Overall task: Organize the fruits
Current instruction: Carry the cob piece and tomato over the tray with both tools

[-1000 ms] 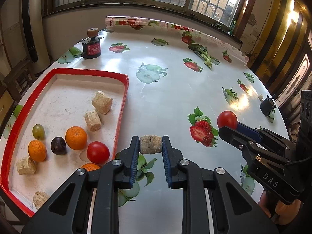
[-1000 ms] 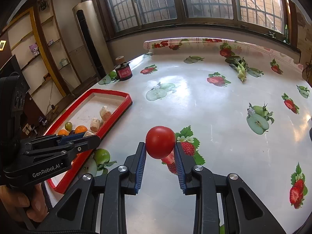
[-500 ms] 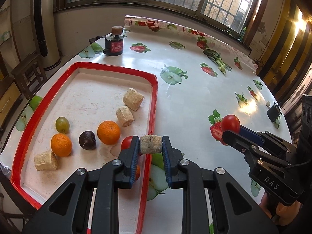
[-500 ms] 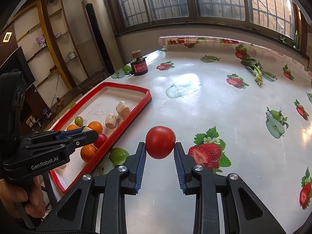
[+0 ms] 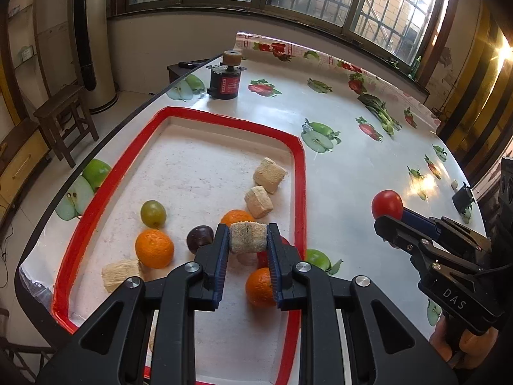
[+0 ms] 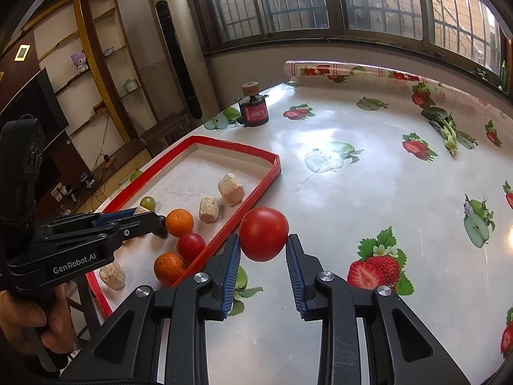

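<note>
My left gripper [image 5: 247,240] is shut on a beige cylindrical chunk [image 5: 247,236] and hangs over the near right part of the red-rimmed tray [image 5: 96,199]. In the tray lie oranges [image 5: 154,248], a green grape [image 5: 153,213], a dark plum [image 5: 198,239], a partly hidden red tomato [image 6: 191,245] and several beige chunks [image 5: 269,175]. My right gripper [image 6: 263,250] is shut on a red tomato [image 6: 263,238], held above the tablecloth just right of the tray's rim [image 6: 256,189]. The left gripper [image 6: 154,221] shows over the tray in the right wrist view.
A small black and red motor-like cylinder [image 5: 225,77] stands on the table beyond the tray. The fruit-print tablecloth [image 6: 368,176] stretches right, rolled up at the far edge. A small black object [image 5: 462,197] sits at the table's right edge. A stool [image 5: 65,118] stands left of the table.
Both grippers have moved left with their loads. The left one has gone from beside the tray's right rim to over the tray; the right one has come close to that rim.
</note>
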A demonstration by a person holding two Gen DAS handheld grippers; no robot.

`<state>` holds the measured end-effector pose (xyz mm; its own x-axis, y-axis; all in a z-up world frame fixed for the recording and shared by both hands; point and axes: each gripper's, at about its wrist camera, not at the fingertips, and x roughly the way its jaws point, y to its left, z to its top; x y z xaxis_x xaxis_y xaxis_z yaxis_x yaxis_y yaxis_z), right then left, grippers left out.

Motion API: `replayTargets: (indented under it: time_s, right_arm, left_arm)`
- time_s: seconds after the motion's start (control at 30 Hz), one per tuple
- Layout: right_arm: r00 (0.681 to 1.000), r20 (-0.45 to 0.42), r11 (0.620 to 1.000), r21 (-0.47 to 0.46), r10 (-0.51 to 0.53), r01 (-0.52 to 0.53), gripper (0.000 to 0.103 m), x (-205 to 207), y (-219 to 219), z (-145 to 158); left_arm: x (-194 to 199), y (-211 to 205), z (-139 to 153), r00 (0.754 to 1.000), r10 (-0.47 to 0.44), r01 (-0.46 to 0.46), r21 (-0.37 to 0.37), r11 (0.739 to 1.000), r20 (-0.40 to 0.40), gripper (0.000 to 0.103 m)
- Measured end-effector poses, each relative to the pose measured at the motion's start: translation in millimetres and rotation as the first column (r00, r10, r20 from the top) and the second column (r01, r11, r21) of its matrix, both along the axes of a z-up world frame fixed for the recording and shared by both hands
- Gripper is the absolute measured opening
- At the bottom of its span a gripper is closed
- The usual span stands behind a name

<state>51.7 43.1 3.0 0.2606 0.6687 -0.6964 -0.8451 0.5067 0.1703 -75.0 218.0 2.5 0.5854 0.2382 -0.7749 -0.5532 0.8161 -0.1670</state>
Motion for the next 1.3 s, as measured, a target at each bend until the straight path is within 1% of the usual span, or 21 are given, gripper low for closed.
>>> replayTargets:
  time_s: [0.27,0.5,0.9,1.3]
  right_arm:
    - [0.999,0.003,0.999,0.006,0.05,-0.05,0.03,-7,28,2]
    - [0.996,0.007,0.996,0.007,0.094,-0.094,0.03,-9,58,2]
    - [0.992,-0.003,0.992,-0.002,0.13,-0.13,0.03,6,96,-2]
    - [0.989,-0.016,0.989,-0.03,0.146,-0.147,0.03,23,126,-16]
  left_arm:
    - [-11,30,0,0.999,0.05,-0.049,0.02,0.999,-0.018,0.02]
    - [-12,50,-1,0.997,0.077,-0.075,0.033,0.997,-0.033,0.02]
    - [-2,68,-6,0.994,0.088,-0.085,0.039,0.996,-0.058,0.02]
    - [13,81,-16,0.992,0.089,-0.085,0.039,0.996,-0.092,0.02]
